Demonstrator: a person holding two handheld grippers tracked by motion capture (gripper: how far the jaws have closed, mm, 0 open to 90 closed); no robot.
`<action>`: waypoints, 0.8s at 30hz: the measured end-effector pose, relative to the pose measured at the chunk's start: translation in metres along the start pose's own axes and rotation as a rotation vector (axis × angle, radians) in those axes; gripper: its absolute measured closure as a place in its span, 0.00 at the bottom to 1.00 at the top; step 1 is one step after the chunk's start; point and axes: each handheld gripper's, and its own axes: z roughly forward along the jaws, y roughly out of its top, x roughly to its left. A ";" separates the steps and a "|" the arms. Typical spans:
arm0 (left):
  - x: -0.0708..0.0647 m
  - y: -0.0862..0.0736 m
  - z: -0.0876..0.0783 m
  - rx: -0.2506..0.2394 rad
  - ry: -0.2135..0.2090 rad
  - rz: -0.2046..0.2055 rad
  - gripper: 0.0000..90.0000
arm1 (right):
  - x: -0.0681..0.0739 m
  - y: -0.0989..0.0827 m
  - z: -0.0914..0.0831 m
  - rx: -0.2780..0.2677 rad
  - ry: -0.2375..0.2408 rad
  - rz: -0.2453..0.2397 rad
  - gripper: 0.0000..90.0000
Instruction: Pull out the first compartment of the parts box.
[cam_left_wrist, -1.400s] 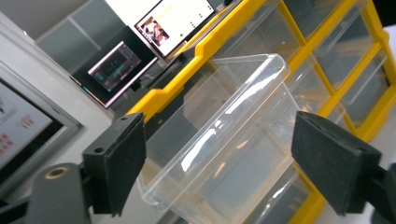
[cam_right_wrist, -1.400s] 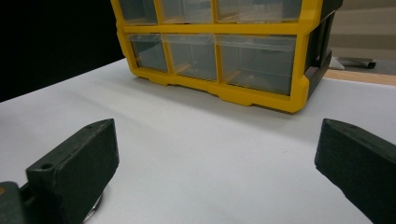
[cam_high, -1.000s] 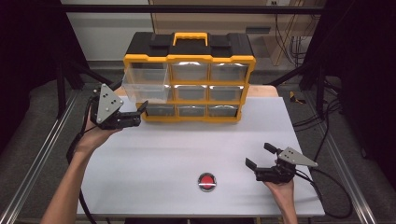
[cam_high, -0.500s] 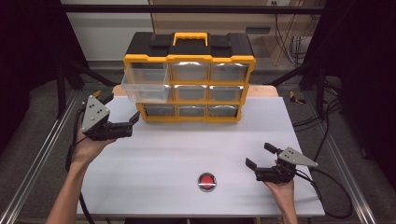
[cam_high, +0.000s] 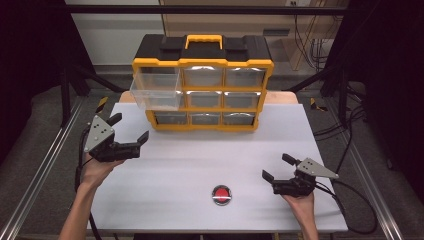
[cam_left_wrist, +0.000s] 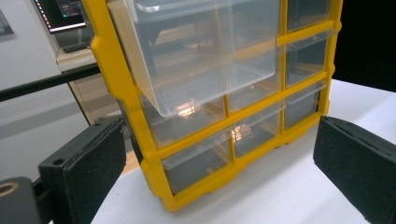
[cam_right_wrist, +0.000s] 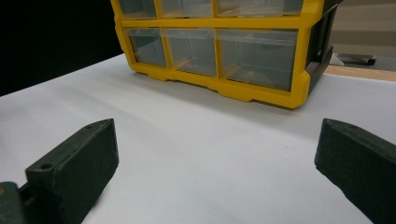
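A yellow and black drawer organizer (cam_high: 202, 107) stands at the back of the white table (cam_high: 175, 165). Its clear top-left drawer (cam_high: 156, 92) is pulled out and looks empty. My left gripper (cam_high: 130, 127) hovers in front of the organizer's left corner, apart from it. Its jaws have just been opening wider, and they are open with nothing between them. In the left gripper view the pulled-out drawer (cam_left_wrist: 201, 51) sits above my open left gripper (cam_left_wrist: 219, 154). My right gripper (cam_high: 275, 166) rests open near the front right, and the organizer (cam_right_wrist: 299, 79) lies ahead of that right gripper (cam_right_wrist: 219, 140).
A red round button (cam_high: 221, 194) lies near the table's front edge, left of the right gripper. Metal rails (cam_high: 40, 170) run along both sides of the table. Cables (cam_high: 360, 200) trail off to the right.
My left gripper has drawn back from the pulled-out drawer, moving down and toward the person. The drawer stays out. The right gripper has not moved.
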 end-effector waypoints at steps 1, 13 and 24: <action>0.000 0.000 0.000 0.000 0.000 0.000 0.02 | 0.000 0.000 0.000 0.000 0.000 0.001 0.01; -0.009 -0.026 -0.002 0.014 -0.042 -0.058 0.02 | 0.000 0.000 0.000 0.008 0.000 0.003 0.00; -0.021 -0.047 0.001 0.065 -0.086 -0.074 0.02 | 0.000 0.000 -0.001 0.000 0.001 0.006 0.00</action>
